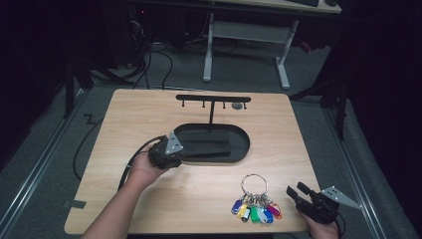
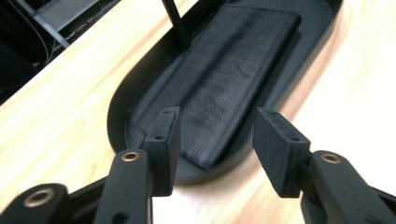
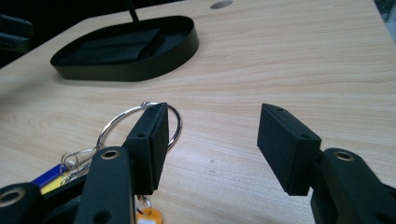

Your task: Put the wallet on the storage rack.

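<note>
A black oval tray (image 1: 243, 152) sits mid-table with a black fabric pouch (image 2: 229, 79) lying flat in it. A thin post rises from the tray to a black hook bar (image 1: 213, 98). My left gripper (image 1: 168, 149) hovers at the tray's left end, open, its jaws on either side of the pouch's near corner without touching it. A metal key ring (image 1: 255, 183) with several coloured tags (image 1: 256, 213) lies near the front edge. My right gripper (image 1: 300, 191) stands open just right of the tags, nothing between its fingers (image 3: 149, 140).
A small grey disc (image 1: 237, 105) lies at the table's back under the hook bar. Bare wooden tabletop (image 1: 149, 114) surrounds the tray. A white desk frame (image 1: 246, 45) and cables stand on the floor beyond.
</note>
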A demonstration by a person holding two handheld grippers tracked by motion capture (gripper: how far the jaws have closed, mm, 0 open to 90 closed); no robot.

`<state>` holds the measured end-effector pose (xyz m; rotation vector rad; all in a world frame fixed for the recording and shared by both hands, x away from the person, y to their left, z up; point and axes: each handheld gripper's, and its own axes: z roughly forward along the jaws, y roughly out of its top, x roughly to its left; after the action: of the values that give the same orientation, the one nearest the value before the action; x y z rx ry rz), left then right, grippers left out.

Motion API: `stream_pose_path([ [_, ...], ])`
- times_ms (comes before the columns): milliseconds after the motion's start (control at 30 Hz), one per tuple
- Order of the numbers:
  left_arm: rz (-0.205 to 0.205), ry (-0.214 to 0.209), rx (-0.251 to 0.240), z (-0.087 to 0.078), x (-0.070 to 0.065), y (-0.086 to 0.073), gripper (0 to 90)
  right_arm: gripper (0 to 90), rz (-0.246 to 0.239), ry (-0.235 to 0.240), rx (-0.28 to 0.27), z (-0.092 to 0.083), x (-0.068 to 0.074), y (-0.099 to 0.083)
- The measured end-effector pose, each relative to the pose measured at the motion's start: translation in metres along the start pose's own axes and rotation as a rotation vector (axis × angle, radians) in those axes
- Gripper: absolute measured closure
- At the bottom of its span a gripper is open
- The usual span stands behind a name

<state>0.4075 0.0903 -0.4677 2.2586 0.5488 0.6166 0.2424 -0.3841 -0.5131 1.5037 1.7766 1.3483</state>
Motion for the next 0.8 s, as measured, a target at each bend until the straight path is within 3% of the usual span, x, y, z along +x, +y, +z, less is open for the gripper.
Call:
stream_pose_path([
  [200,-0.128,-0.014,-0.055,-0.029,-0.011,-0.027,47.9,45.4,-0.013,0.021,0.023,0.001,0.001,0.001],
  [267,-0.169,-0.035,-0.055,-0.037,-0.016,-0.037,47.9,43.4,-0.029,0.024,0.029,0.003,0.003,0.002],
  [300,-0.218,-0.062,-0.05,-0.043,-0.02,-0.048,48.0,43.0,-0.029,0.028,0.035,0.003,0.004,0.001],
  [467,-0.255,-0.056,-0.041,-0.056,-0.03,-0.07,46.2,42.1,-0.052,0.048,0.052,0.006,0.008,0.001],
  [533,-0.287,-0.058,-0.044,-0.064,-0.034,-0.081,45.6,41.8,-0.053,0.049,0.055,0.007,0.009,0.001],
  [567,-0.325,-0.045,-0.046,-0.07,-0.037,-0.093,44.9,41.7,-0.053,0.054,0.057,0.008,0.009,0.001],
  [600,-0.325,-0.045,-0.046,-0.07,-0.037,-0.093,44.0,41.7,-0.053,0.054,0.057,0.008,0.009,0.001],
  [633,-0.36,-0.024,-0.049,-0.076,-0.042,-0.109,42.9,42.0,-0.05,0.055,0.062,0.008,0.009,0.001],
  [667,-0.36,-0.024,-0.049,-0.076,-0.042,-0.109,41.7,42.0,-0.05,0.055,0.062,0.008,0.009,0.001],
  [700,-0.353,0.007,-0.038,-0.081,-0.045,-0.121,40.2,42.7,-0.046,0.058,0.059,0.008,0.01,0.0],
  [800,-0.366,0.014,-0.027,-0.084,-0.044,-0.129,38.9,43.1,-0.047,0.058,0.058,0.009,0.012,0.001],
])
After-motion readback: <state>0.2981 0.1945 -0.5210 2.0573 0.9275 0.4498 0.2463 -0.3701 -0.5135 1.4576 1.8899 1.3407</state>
